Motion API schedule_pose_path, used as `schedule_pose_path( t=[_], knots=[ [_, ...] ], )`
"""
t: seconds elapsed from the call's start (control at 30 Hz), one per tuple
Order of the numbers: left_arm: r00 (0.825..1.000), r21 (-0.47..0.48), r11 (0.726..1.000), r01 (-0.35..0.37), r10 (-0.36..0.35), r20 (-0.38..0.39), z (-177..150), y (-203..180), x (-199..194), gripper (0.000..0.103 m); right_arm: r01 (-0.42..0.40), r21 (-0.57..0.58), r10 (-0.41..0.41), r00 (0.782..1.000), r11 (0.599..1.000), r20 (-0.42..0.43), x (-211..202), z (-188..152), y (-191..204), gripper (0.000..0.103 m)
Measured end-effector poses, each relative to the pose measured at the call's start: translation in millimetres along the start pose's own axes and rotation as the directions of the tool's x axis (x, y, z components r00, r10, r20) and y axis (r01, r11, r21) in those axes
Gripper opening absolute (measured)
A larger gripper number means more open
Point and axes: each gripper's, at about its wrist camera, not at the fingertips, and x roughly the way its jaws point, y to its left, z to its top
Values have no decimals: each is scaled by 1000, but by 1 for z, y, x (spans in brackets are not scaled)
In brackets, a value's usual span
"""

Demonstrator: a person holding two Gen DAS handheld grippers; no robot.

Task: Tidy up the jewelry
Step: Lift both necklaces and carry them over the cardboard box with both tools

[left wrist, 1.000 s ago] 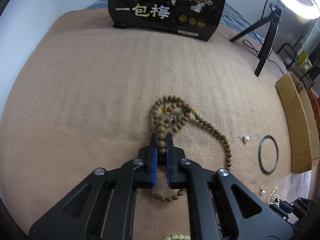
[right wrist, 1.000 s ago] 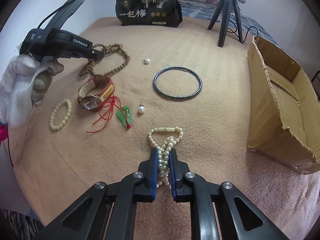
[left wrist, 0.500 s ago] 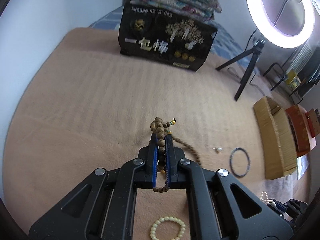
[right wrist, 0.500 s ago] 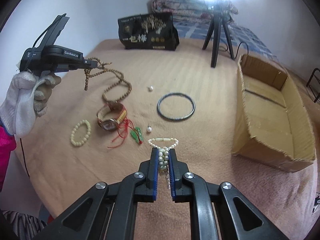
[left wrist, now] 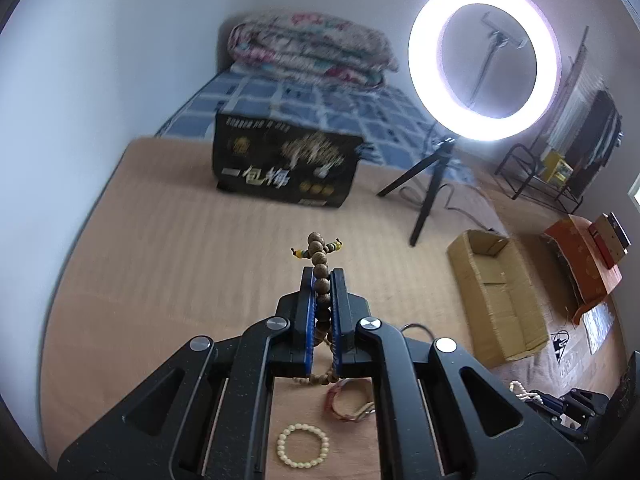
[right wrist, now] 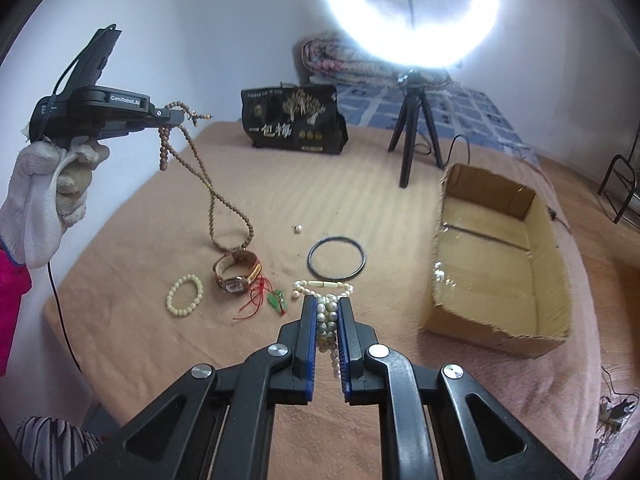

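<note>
My left gripper is shut on a brown wooden bead necklace and holds it high above the bed; in the right wrist view the left gripper is at upper left with the necklace hanging down, its lower loop near the watch. My right gripper is shut on a pearl necklace, lifted above the blanket. An open cardboard box stands at the right; it also shows in the left wrist view.
On the tan blanket lie a black bangle, a watch, a cream bead bracelet, a green pendant on red cord and a pearl earring. A black bag and a ring-light tripod stand behind.
Both grippers have risen. The wooden necklace is lifted mostly off the blanket and hangs from the left gripper. The pearl necklace is lifted with the right gripper.
</note>
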Motion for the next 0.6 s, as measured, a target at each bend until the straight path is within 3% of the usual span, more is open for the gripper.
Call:
schedule_pose_path(
  t=[0.3,0.6],
  knots=[
    [996,64,995,72,-76,56,31,-55,-35,4,40,13,-40,998,999,49,-33,3,-21,7],
    [989,142,983,121,-132,70,57,-118,-36,4,76,51,-80,995,996,66,-49,5,-56,7]
  ],
)
